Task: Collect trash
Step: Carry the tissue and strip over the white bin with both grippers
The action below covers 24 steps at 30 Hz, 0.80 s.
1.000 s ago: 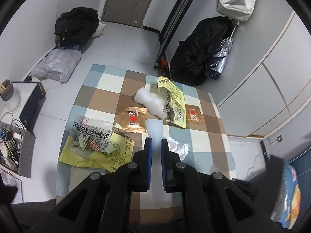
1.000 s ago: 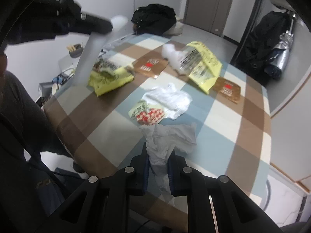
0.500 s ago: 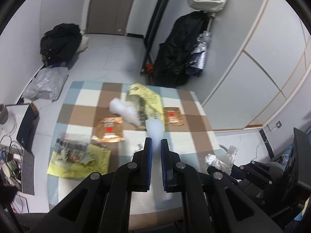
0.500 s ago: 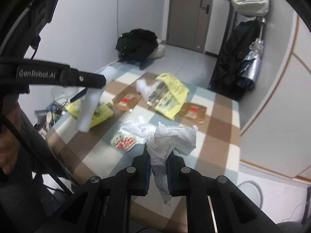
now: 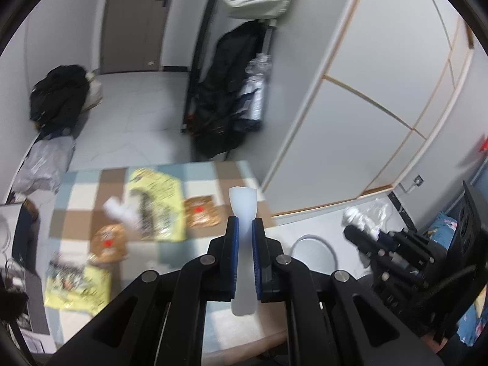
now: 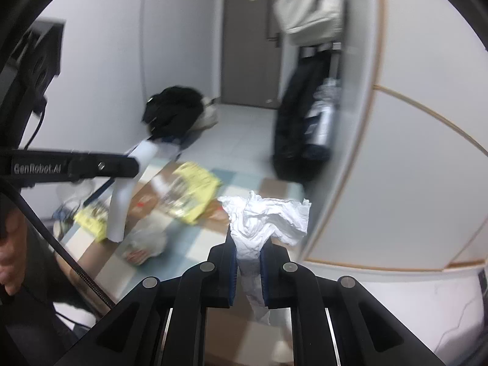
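- Your left gripper (image 5: pixel 244 228) is clamped on a flattened white paper cup (image 5: pixel 243 204); the cup sticks out past the fingertips and hangs below them, held in the air above the right edge of the checked table (image 5: pixel 213 170).
- Your right gripper (image 6: pixel 248 250) is pinched on a crumpled white tissue (image 6: pixel 265 213); the wad fans out above the fingertips and a tail trails down between the fingers, past the table's right edge.
- On the table lie a yellow printed bag (image 5: pixel 158 201), a second yellow bag (image 5: pixel 79 286) at the near left corner, two brown packets (image 5: pixel 201 213) (image 5: pixel 109 241), and a white plastic wrapper (image 6: pixel 143 241).
- A round bin rim (image 5: pixel 314 248) shows on the floor just right of the table, between the two grippers in the left wrist view.
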{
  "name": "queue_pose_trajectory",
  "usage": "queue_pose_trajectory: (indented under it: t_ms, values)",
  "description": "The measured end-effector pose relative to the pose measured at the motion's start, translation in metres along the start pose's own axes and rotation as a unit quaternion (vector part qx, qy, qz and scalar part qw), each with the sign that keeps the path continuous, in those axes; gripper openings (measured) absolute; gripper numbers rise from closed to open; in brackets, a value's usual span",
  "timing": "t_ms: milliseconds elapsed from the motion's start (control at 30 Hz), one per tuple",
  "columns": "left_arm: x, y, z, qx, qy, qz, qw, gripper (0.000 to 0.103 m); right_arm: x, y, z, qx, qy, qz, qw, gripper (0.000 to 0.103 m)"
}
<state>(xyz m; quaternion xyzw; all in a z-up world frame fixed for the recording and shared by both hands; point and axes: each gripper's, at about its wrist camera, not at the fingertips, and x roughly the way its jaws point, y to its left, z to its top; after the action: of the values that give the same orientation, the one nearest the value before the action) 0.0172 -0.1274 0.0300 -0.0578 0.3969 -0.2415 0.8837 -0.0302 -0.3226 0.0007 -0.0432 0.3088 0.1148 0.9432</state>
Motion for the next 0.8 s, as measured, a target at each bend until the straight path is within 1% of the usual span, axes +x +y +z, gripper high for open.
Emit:
queue_pose_trajectory:
  t_ms: [67, 200, 333, 467, 600, 700, 800]
  values:
    - [0.009, -0.021, 0.011, 0.014, 0.002, -0.018, 0.9997, 0.005, -0.011, -0.027, 0.005, 0.016, -0.009, -0.015, 1.0, 0.011]
    - [0.033, -0.06, 0.028, 0.045, 0.01, -0.038, 0.9982, 0.005, -0.034, -0.089, 0.013, 0.062, -0.025, -0.044, 0.997, 0.011]
    - [0.072, -0.097, 0.039, 0.063, 0.035, -0.066, 0.9952, 0.005, -0.049, -0.156, 0.006, 0.124, -0.027, -0.066, 0.99, 0.011]
    - [0.125, -0.134, 0.041, 0.077, 0.079, -0.093, 0.9896, 0.005, -0.046, -0.215, -0.017, 0.179, -0.009, -0.076, 0.981, 0.011]
    - [0.178, -0.158, 0.034, 0.083, 0.129, -0.116, 0.9814, 0.005, -0.03, -0.257, -0.049, 0.241, 0.016, -0.068, 0.968, 0.011]
    - [0.217, -0.168, 0.021, 0.078, 0.171, -0.123, 0.9744, 0.005, -0.009, -0.283, -0.079, 0.288, 0.04, -0.056, 0.955, 0.011]
    - [0.253, -0.177, 0.003, 0.088, 0.206, -0.118, 0.9673, 0.005, 0.016, -0.301, -0.108, 0.326, 0.067, -0.043, 0.942, 0.011]
